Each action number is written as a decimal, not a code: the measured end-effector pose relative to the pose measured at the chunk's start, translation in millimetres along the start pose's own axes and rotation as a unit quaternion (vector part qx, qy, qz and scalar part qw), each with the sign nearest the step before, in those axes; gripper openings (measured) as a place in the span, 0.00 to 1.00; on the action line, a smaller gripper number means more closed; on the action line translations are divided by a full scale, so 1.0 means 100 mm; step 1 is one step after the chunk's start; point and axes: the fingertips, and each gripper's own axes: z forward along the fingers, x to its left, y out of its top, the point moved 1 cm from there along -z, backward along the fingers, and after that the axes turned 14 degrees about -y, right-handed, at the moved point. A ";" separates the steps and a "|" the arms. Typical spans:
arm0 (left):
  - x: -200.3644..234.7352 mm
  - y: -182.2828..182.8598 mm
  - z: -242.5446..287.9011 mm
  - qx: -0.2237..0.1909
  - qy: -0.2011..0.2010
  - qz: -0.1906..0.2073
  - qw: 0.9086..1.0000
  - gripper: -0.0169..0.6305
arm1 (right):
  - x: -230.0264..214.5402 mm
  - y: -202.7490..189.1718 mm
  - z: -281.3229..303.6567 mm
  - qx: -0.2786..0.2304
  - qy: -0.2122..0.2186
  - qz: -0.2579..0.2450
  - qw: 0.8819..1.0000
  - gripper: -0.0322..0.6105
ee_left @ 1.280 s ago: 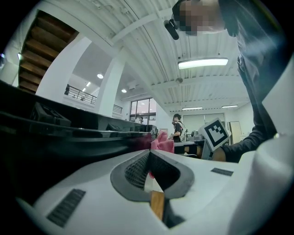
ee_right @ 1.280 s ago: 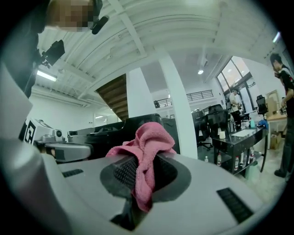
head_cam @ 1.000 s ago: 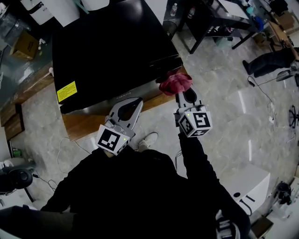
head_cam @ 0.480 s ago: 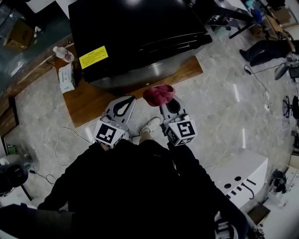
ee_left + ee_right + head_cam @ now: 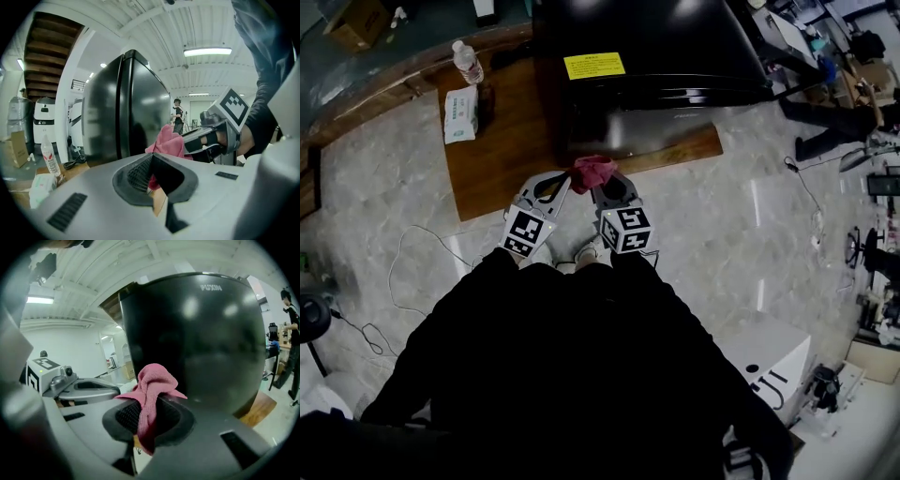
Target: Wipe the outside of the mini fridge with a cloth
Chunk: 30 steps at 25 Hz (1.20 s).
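Note:
The black mini fridge (image 5: 656, 47) stands on a wooden board (image 5: 502, 164) and carries a yellow label (image 5: 593, 66). My right gripper (image 5: 598, 185) is shut on a bunched pink cloth (image 5: 593, 172), just short of the fridge's lower front. In the right gripper view the cloth (image 5: 149, 385) sticks up from the jaws, with the fridge (image 5: 197, 343) close behind. My left gripper (image 5: 563, 180) is right beside it, shut with nothing in it. The left gripper view shows its tips (image 5: 151, 161) meeting, and beyond them the cloth (image 5: 168, 143) and the fridge (image 5: 126, 103).
A water bottle (image 5: 469, 64) and a tissue pack (image 5: 460, 114) sit on the board left of the fridge. A cable (image 5: 412, 272) lies on the marble floor at the left. A white unit (image 5: 773, 361) stands at the lower right. My shoes (image 5: 586, 251) are just below the grippers.
The right gripper carried the cloth from the fridge's front right corner back toward my body. Both grippers now stand close together before the fridge's front. The head view has swung right.

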 end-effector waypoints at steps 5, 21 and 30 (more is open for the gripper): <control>0.26 -0.34 -0.06 0.006 0.019 -0.043 0.999 0.03 | 0.15 -0.14 0.41 0.026 -0.017 -0.006 0.999 0.14; 0.11 -0.36 0.63 0.026 0.004 -0.046 0.999 0.03 | -0.48 -0.28 0.56 0.057 -0.015 0.024 0.998 0.14; -0.27 -0.11 1.83 0.042 -0.003 -0.038 0.998 0.03 | -1.72 -0.35 0.50 0.079 -0.008 0.036 0.996 0.14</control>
